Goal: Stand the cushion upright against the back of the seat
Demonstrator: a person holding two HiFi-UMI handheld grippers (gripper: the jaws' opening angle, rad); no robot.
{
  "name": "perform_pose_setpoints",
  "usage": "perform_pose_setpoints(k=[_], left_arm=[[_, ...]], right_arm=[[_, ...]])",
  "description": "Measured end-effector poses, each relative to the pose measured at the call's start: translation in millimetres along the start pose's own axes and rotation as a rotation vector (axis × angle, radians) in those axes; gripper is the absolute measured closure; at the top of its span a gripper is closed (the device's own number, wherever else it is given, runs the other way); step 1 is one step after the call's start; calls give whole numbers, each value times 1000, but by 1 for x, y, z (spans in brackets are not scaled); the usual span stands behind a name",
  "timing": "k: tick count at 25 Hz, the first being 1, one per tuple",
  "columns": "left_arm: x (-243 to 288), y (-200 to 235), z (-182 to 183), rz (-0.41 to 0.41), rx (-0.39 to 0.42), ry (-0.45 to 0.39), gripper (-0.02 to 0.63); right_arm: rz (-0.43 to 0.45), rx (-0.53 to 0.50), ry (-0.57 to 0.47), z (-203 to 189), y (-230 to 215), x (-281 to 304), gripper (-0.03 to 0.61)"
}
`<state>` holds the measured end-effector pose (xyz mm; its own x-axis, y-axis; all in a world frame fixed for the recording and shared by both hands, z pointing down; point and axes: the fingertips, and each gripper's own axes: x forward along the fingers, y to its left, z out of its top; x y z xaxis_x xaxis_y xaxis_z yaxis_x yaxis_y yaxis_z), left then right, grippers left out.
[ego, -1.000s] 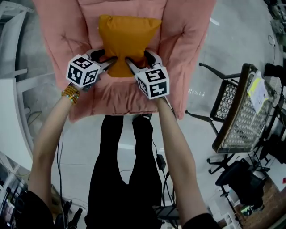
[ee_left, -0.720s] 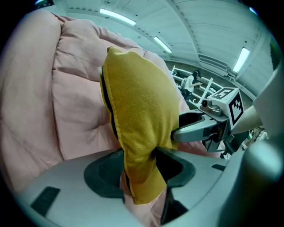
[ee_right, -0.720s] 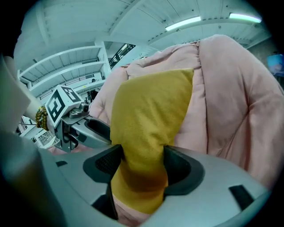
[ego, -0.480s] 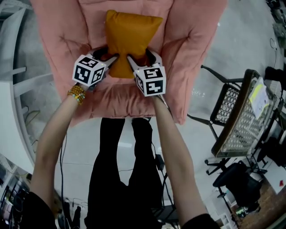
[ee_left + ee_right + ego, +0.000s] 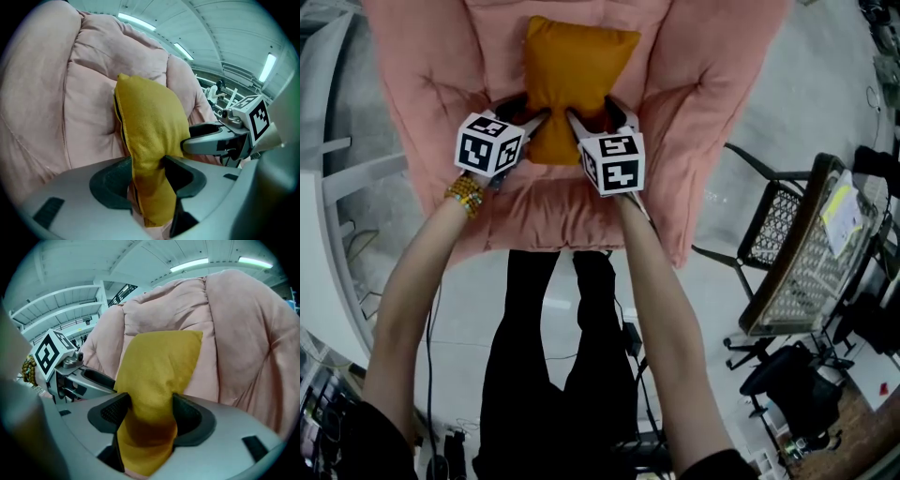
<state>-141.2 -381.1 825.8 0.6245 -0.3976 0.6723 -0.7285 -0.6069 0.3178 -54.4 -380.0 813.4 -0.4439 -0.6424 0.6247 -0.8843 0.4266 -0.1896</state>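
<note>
A mustard-yellow cushion stands on edge on the pink padded seat, its far side against the pink backrest. My left gripper is shut on the cushion's lower left part, and my right gripper is shut on its lower right part. In the left gripper view the cushion is pinched between the dark pads of the left gripper, and the right gripper shows beside it. The right gripper view shows the cushion squeezed in the right gripper, with pink padding behind it.
The seat's thick pink arms rise on both sides of the cushion. A black mesh chair stands on the floor at the right. A white table edge runs along the left. The person's legs stand right before the seat.
Both grippers have sunk a little with the cushion and carried it slightly deeper into the seat, toward the backrest. Both grips look the same.
</note>
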Motion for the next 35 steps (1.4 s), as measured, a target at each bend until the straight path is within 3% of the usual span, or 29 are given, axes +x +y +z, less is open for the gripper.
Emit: perform_pose_setpoints(k=[4,7,8,10,12,16,23,35], left_arm=[[-20,-4,-1,25,7,-12,400],[-41,-23,-9,37,-31,-27,400],[-48,-33,-12,39,-47,-38,402],[-63,-54,-12,50,-56,-73,402],[-82,-78,-2,65,-37,-121,420],[-126,-141,26,79,30,-212,492],[-212,-219,89,165,91,-374,566],[-339,-338,142,211,166,-495,579]], right_arm=[[-24,-6,-15,1,5,-16,289],[-18,33,1,-7,8,-41,292],[-16,44,2,-9,9,-51,304],[-19,19,-8,-6,14,-75,387],[-13,-41,-25,5,26,-101,456],[14,-118,-79,33,56,-169,499],[24,-141,-232,100,95,-275,528],[110,-223,-386,161,150,-443,563]])
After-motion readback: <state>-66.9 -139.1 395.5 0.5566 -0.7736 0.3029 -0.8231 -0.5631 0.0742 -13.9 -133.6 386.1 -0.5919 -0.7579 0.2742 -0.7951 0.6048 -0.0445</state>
